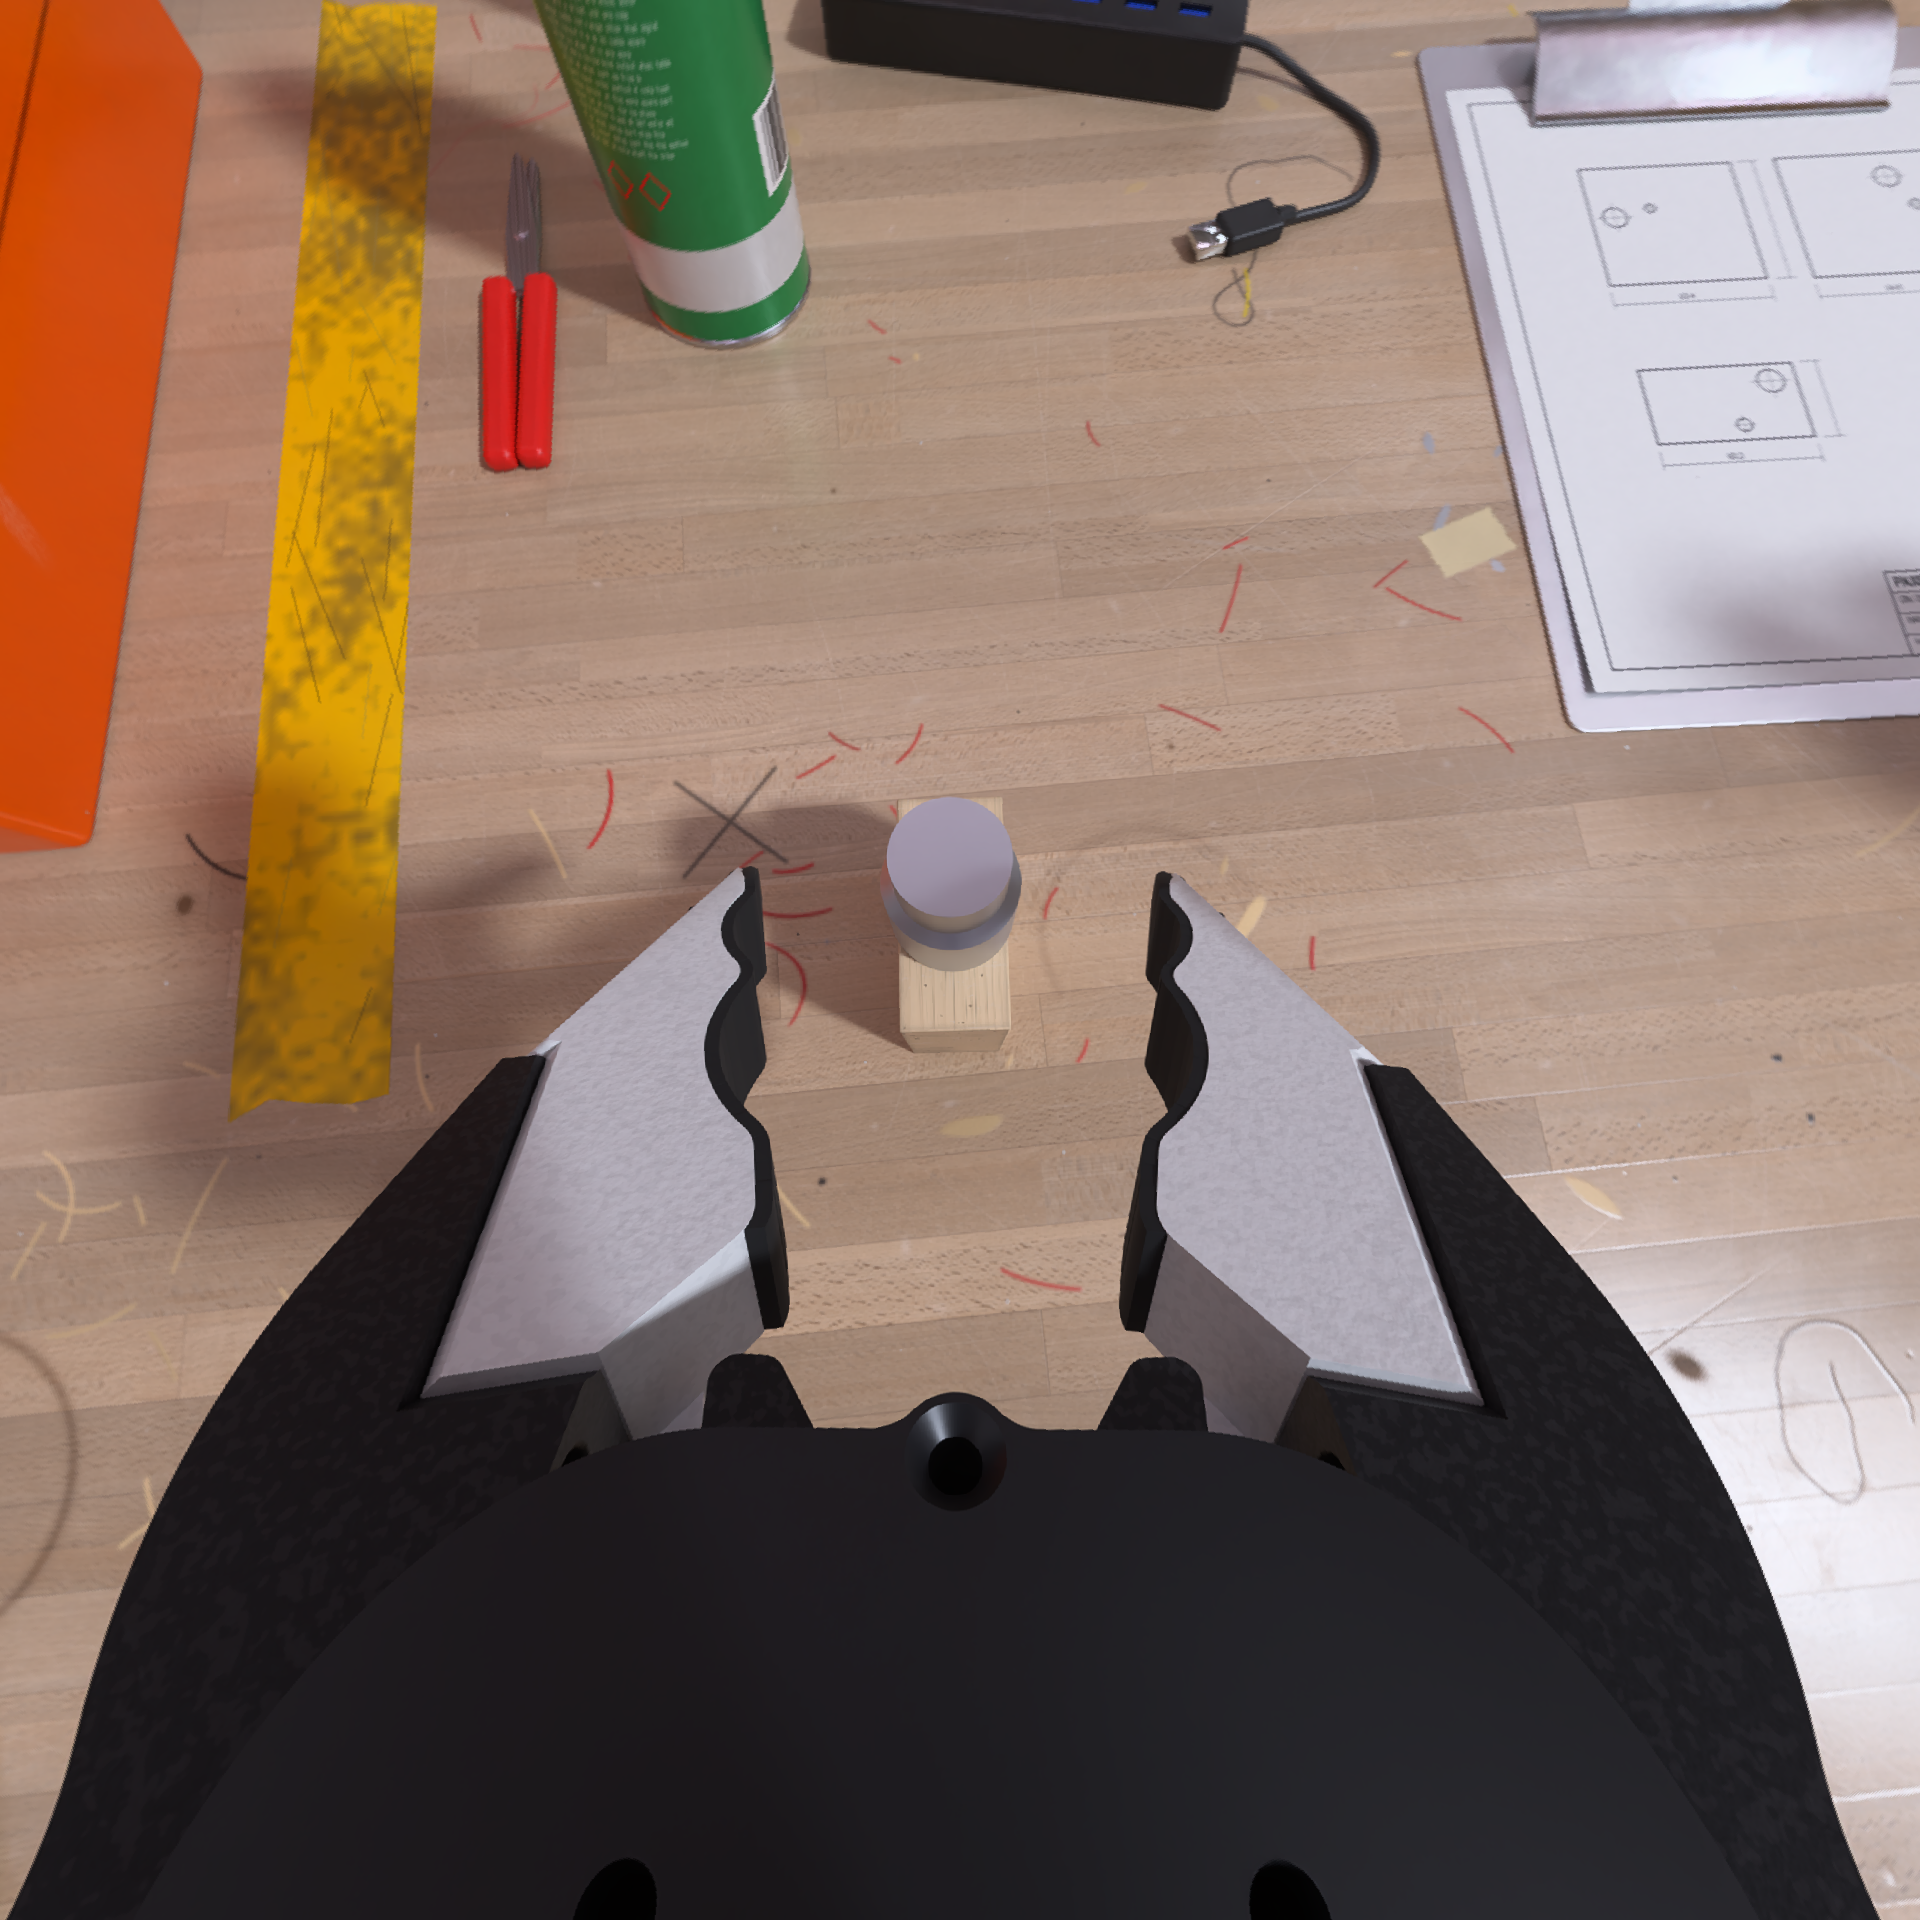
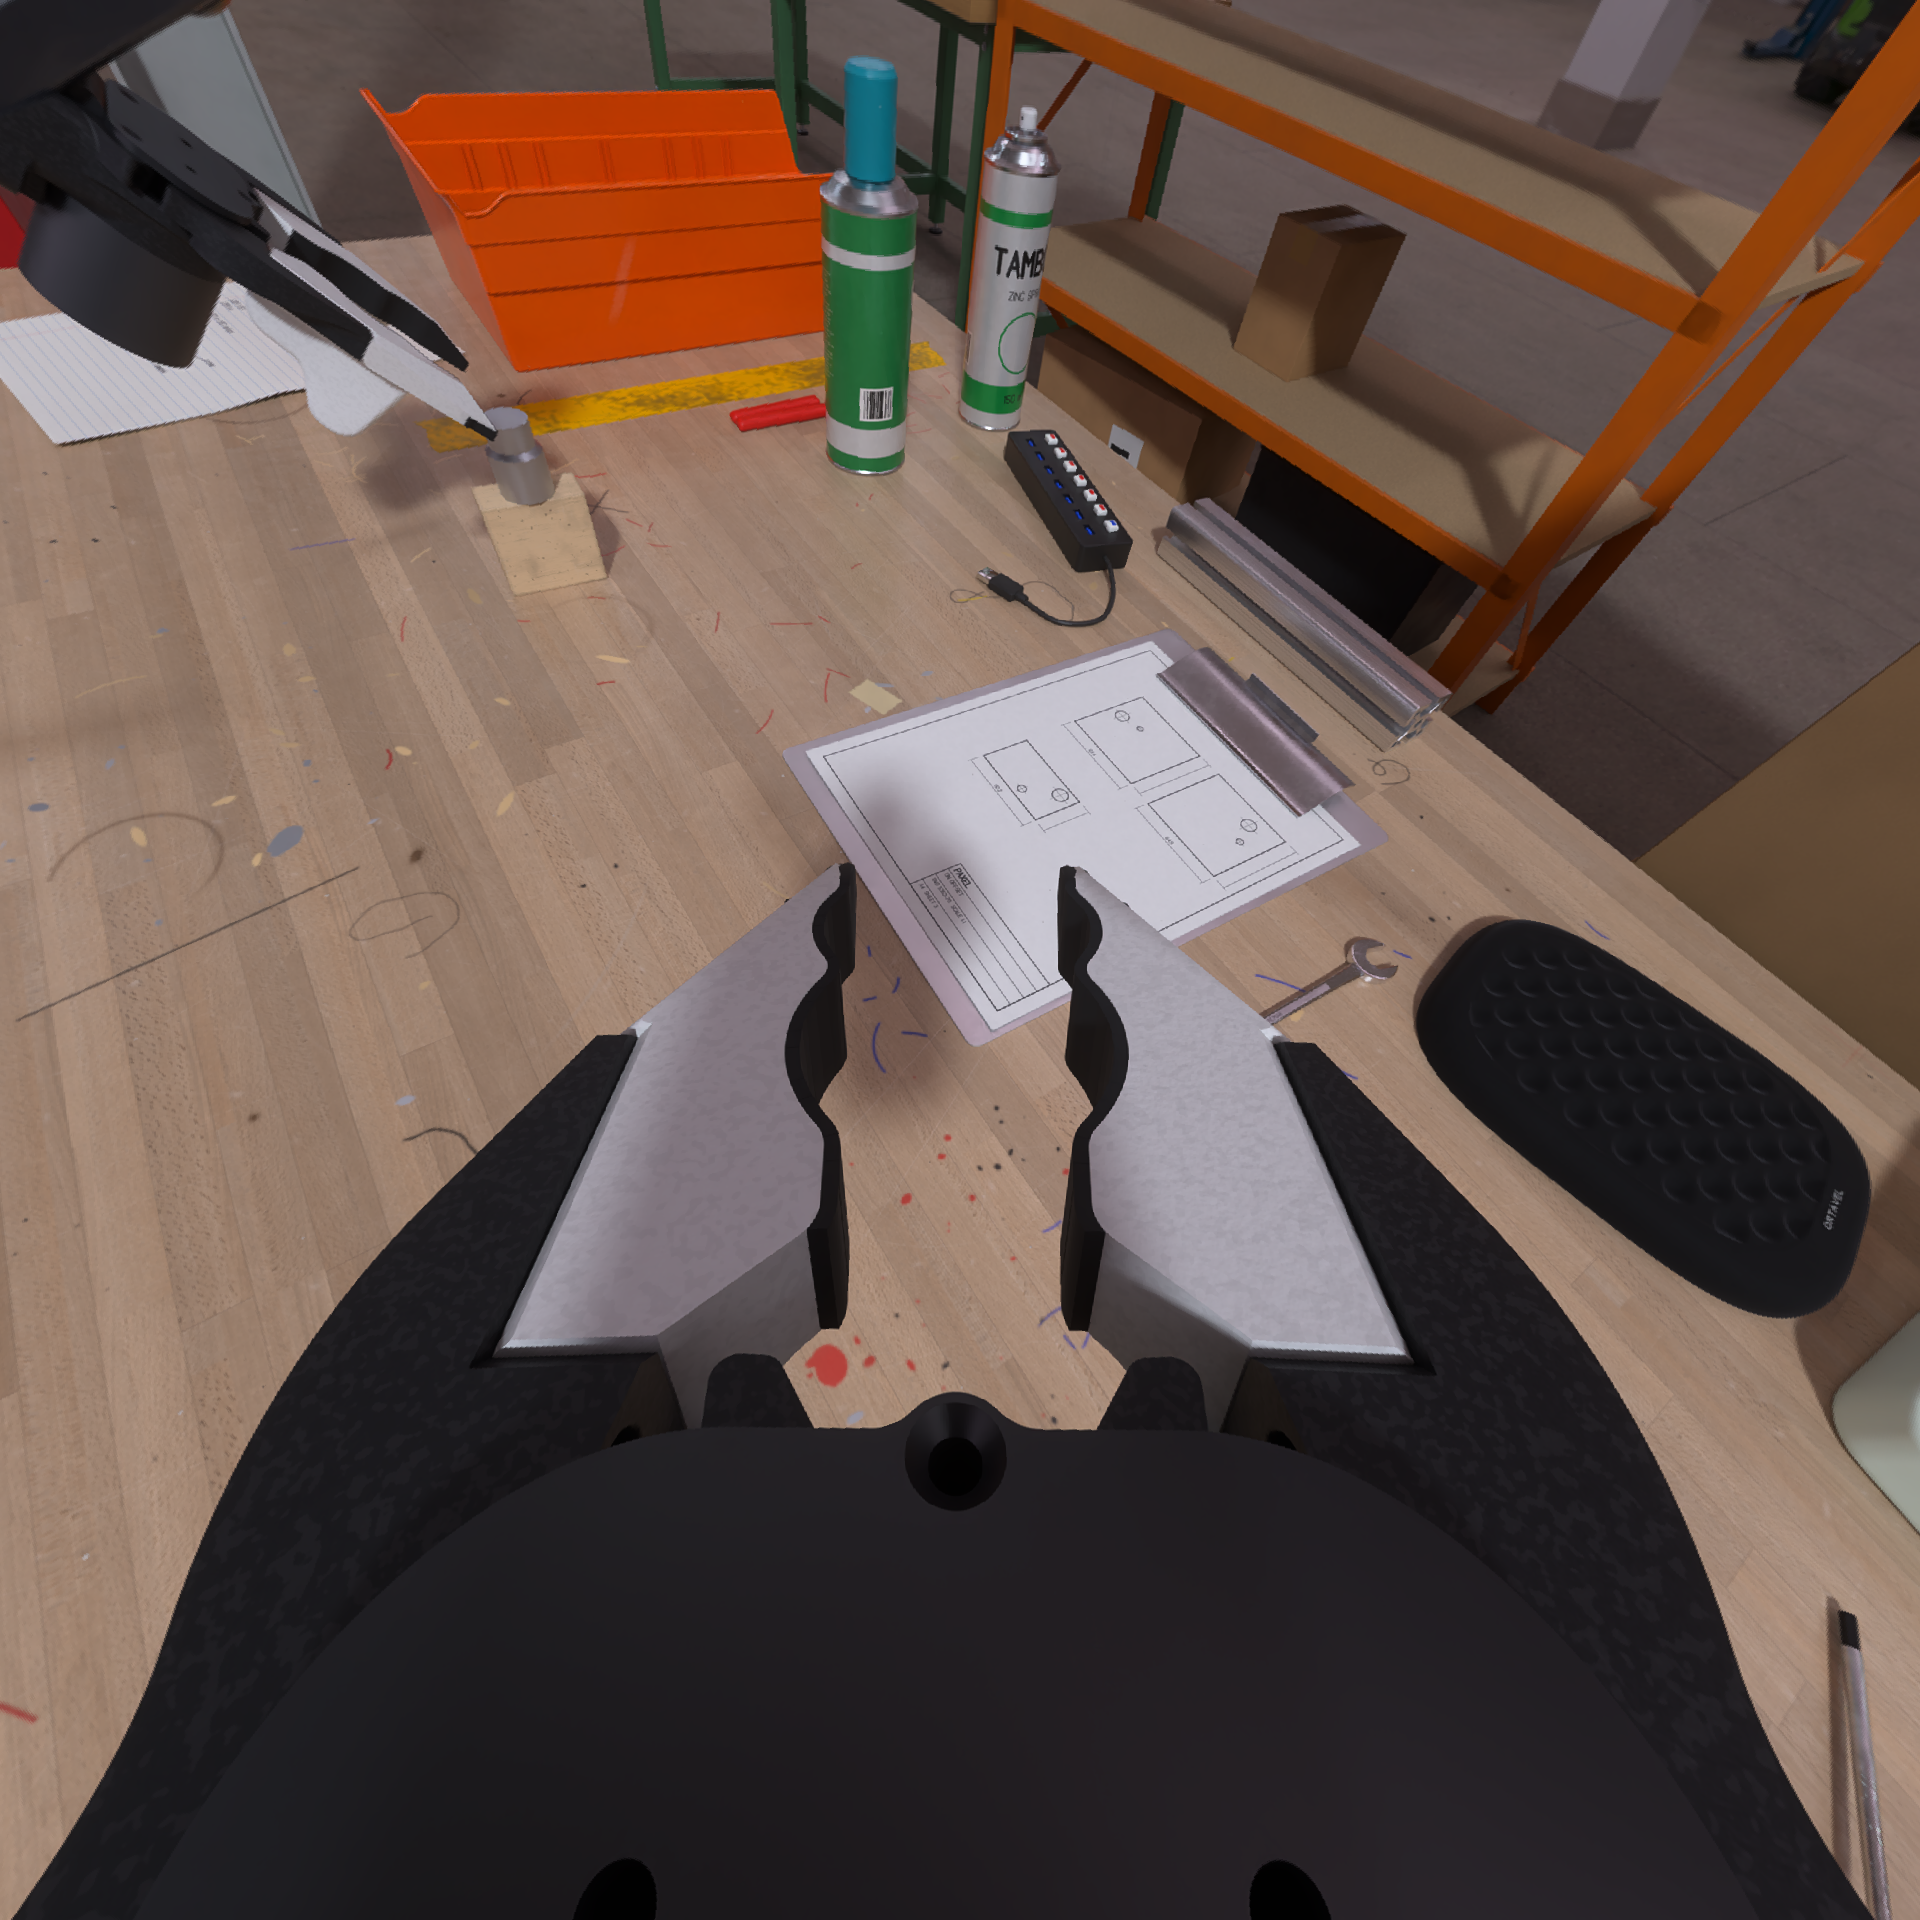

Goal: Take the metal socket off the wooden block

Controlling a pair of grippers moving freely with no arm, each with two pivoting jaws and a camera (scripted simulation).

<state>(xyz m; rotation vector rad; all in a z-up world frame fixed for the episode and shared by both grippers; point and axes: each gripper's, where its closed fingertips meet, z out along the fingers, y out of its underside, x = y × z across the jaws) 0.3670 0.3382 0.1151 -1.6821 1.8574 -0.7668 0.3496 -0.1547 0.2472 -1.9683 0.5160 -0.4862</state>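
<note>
The socket (image 1: 951, 883) stands upright on the wooden block (image 1: 954, 1003) at the middle of the left wrist view, on the workbench (image 1: 1039, 644). The left gripper (image 1: 956, 883) is spread wide around it, not touching. At lower centre of its own view, the right gripper (image 2: 956, 878) hangs released over the clipboard (image 2: 1081, 821) edge.

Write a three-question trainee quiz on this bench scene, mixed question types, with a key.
1. True or false: the metal socket stands on the wooden block.
2. Which gripper is nearer the socket? A) left gripper B) right gripper
3. Fill in: the right gripper hangs by a corner of the ____.

Key: 1 true; 2 A, its open jaws either side of the socket; 3 clipboard.
</note>
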